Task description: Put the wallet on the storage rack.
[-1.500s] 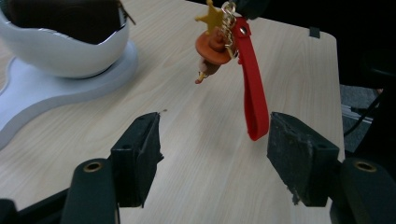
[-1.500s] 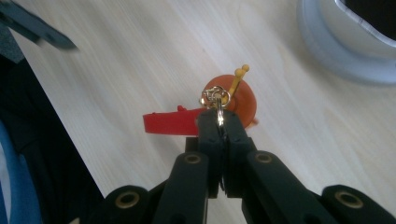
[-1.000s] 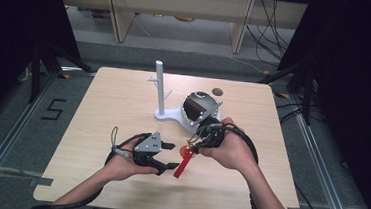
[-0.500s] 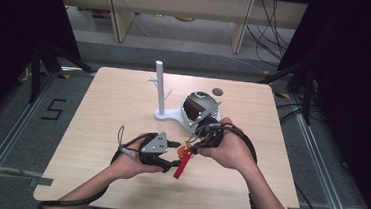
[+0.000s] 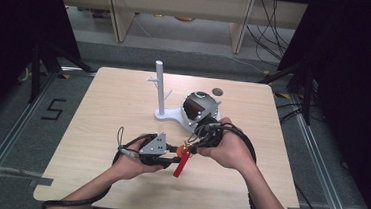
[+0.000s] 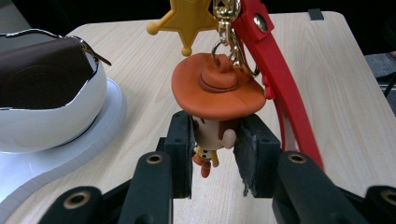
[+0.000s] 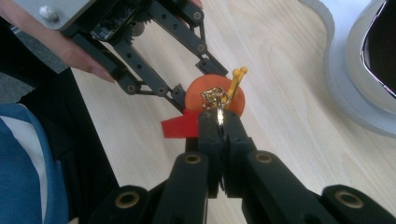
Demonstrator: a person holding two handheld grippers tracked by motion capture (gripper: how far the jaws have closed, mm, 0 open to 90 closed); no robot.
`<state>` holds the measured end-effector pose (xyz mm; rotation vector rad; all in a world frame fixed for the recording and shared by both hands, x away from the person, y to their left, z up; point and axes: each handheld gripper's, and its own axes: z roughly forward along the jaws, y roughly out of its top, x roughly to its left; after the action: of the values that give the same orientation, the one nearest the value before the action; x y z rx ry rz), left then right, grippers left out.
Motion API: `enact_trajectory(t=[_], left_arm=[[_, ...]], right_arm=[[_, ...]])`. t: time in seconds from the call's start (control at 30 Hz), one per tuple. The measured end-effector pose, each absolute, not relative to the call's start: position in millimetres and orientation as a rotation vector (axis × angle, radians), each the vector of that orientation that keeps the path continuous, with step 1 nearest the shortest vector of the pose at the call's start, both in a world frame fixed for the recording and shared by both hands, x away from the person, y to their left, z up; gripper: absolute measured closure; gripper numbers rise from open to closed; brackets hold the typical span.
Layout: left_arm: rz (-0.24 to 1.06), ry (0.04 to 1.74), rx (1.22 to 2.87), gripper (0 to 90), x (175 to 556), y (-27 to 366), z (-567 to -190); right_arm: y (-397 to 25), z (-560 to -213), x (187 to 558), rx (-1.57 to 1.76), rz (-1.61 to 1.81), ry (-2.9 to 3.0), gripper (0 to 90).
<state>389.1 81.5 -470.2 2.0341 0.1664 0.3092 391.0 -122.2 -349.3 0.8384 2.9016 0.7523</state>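
A key chain hangs between my two grippers over the near middle of the table. It has a cowboy figure (image 6: 212, 135) in an orange hat (image 7: 236, 100), a yellow star (image 6: 191, 18), a gold clasp (image 6: 229, 42) and a red strap (image 5: 180, 167). My right gripper (image 7: 218, 123) is shut on the gold ring above the hat. My left gripper (image 6: 214, 154) has its pads against both sides of the figure's head, under the hat brim. In the high view the left gripper (image 5: 177, 154) and right gripper (image 5: 190, 146) meet tip to tip.
A white stand (image 5: 159, 87) with a tall post and small pegs rises at the table's middle back. On its base rests a white shell with a brown inside (image 5: 198, 108). A small dark disc (image 5: 217, 92) lies behind it. The table's front edge is close.
My left gripper has moved right, up to the hanging key chain, and its jaws now sit around the cowboy figure. The right gripper has stayed almost still, holding the ring.
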Motion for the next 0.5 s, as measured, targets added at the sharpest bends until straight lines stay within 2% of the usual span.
enact_trajectory(t=[0.27, 0.5], left_arm=[[0.319, 0.208, 2.054, 68.0, 388.0, 86.4, -465.5], [0.418, 0.238, 2.098, 68.1, 388.6, 94.9, -453.8]], right_arm=[[-122.7, -351.1, 391.1, 0.866, 0.79, 2.894, 89.1], [-120.7, -355.5, 393.5, 0.829, 0.817, 2.882, 87.0]])
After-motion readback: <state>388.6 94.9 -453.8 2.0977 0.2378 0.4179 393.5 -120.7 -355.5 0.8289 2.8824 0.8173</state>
